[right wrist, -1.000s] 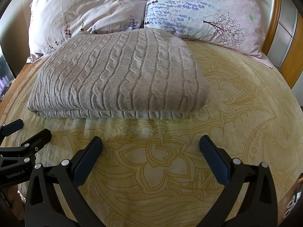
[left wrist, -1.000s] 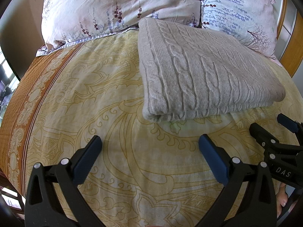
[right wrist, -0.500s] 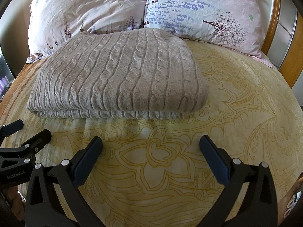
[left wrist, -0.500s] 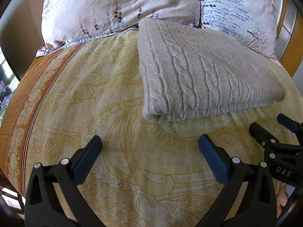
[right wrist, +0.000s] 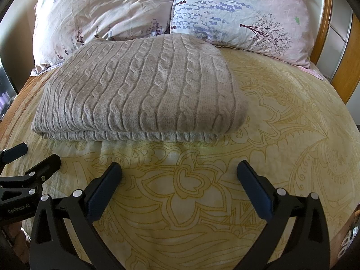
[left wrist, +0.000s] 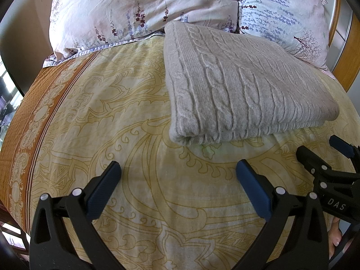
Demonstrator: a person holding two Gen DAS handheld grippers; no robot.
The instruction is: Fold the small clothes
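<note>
Grey cable-knit sweater (right wrist: 139,90), yellow scroll-patterned bedspread (right wrist: 281,135) with orange border, pink floral pillows (left wrist: 139,6).

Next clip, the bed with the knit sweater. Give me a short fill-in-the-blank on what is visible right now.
1. The grey sweater lies ____ on the yellow bedspread.
2. Both the left gripper and the right gripper are ____ and hold nothing.
3. Behind the sweater, ____ pillows lean at the headboard.

Missing words: folded; open; two
</note>
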